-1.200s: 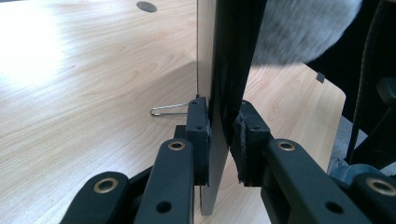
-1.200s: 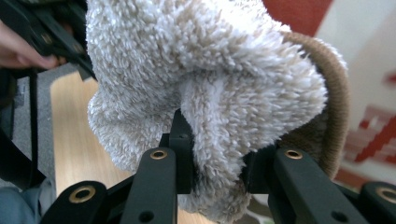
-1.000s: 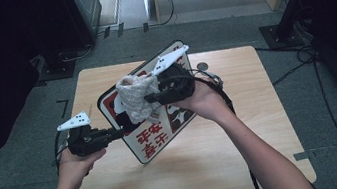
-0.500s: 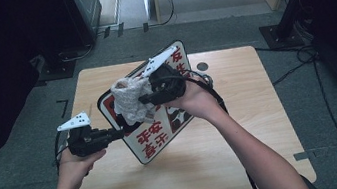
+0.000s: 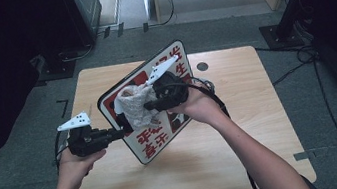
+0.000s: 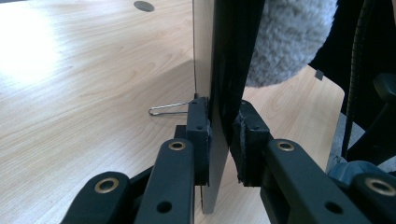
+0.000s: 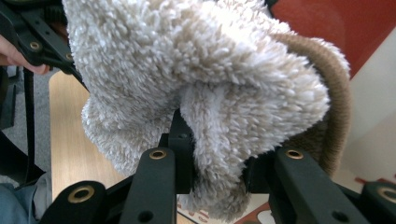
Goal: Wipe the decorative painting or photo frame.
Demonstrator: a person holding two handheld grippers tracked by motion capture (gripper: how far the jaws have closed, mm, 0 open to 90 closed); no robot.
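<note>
A person seated at a wooden table (image 5: 262,126) is holding a red-and-white sign board (image 5: 172,63) tilted up off the tabletop with the left gripper (image 5: 120,130), whose jaws are pinching the board's lower left edge; in the left gripper view the two black pads (image 6: 198,135) are pressing on either side of the thin panel (image 6: 203,56). The right gripper (image 5: 150,105) is clamping a fluffy cream cloth (image 5: 133,104) and pressing it against the printed face of the sign, near its middle and just beside the red characters. In the right gripper view, the cloth (image 7: 196,74) is bunching over the jaws, which are squeezing a fold of it. A bent wire clip (image 6: 168,109) is lying on the table behind the board. Cables (image 5: 302,54) are trailing across the grey floor to the right of the table.
</note>
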